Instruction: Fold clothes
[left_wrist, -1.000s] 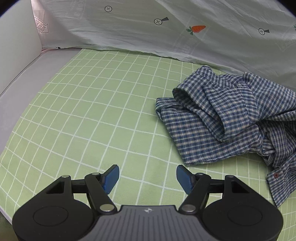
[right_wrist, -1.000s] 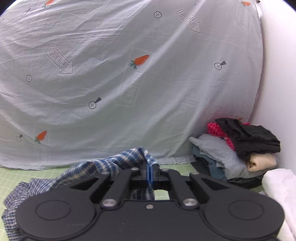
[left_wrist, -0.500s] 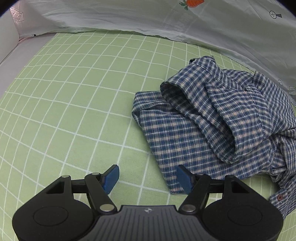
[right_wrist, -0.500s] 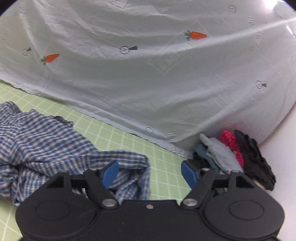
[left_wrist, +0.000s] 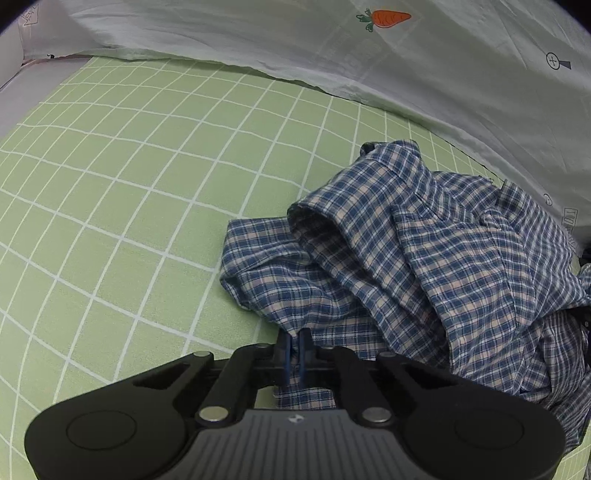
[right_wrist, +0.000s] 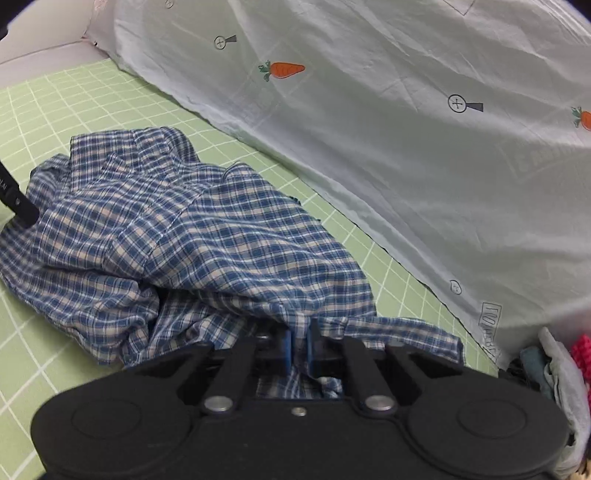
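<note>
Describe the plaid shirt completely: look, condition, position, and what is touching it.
The plaid shirt is thin woven cloth in blue, navy and cream checks. It lies crumpled and unfolded on the green grid sheet, layers heaped, with an open sleeve or collar tube facing left. Its far edge nearly meets the carrot-print fabric. The left hand-held gripper pinches its near edge; the right hand-held gripper is closing on another fold.
</note>
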